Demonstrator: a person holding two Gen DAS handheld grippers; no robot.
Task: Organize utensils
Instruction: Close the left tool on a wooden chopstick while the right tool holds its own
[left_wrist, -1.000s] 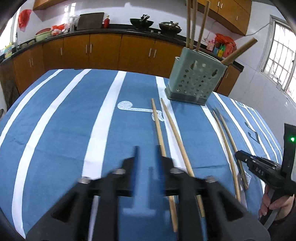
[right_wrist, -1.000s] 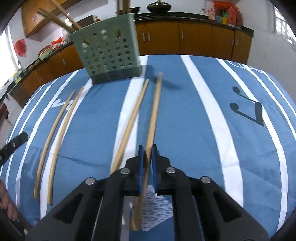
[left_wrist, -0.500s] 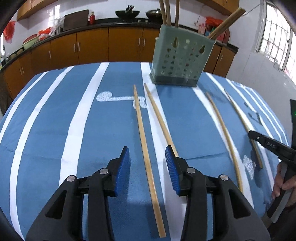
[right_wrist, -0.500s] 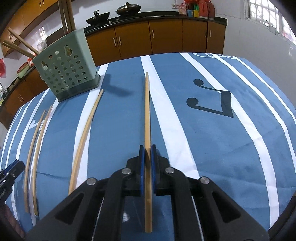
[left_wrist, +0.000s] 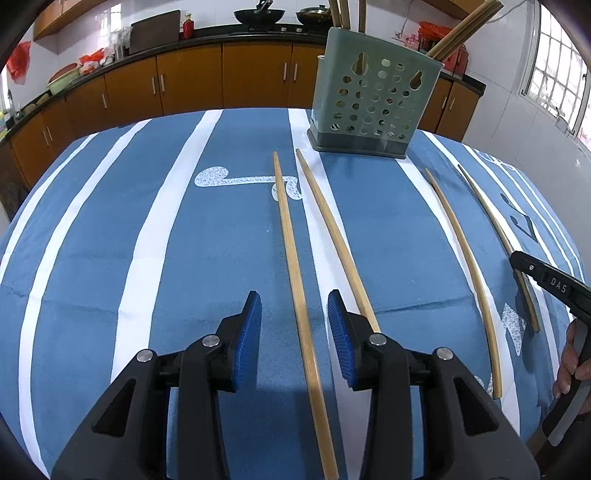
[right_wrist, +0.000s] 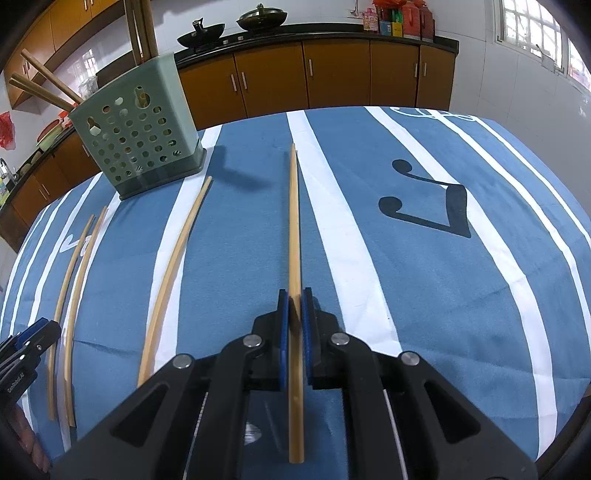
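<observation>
A green perforated utensil holder (left_wrist: 375, 99) with several chopsticks in it stands at the far side of the blue striped tablecloth; it also shows in the right wrist view (right_wrist: 136, 140). My left gripper (left_wrist: 294, 314) is open, its jaws on either side of a wooden chopstick (left_wrist: 291, 251) lying on the cloth; a second chopstick (left_wrist: 332, 232) lies just right of it. My right gripper (right_wrist: 294, 306) is shut on another chopstick (right_wrist: 294, 221), held a little above the cloth and pointing away. One more chopstick (right_wrist: 173, 266) lies left of it.
Two chopsticks (left_wrist: 465, 266) lie at the right in the left wrist view, where the right gripper's body (left_wrist: 546, 280) shows. The left gripper's tip (right_wrist: 26, 343) shows at the left edge of the right wrist view. Kitchen cabinets (left_wrist: 184, 81) stand behind the table (left_wrist: 92, 221).
My left gripper opened and moved forward over the left chopstick. My right gripper lifted its chopstick and swung it to the right, away from the one beside it.
</observation>
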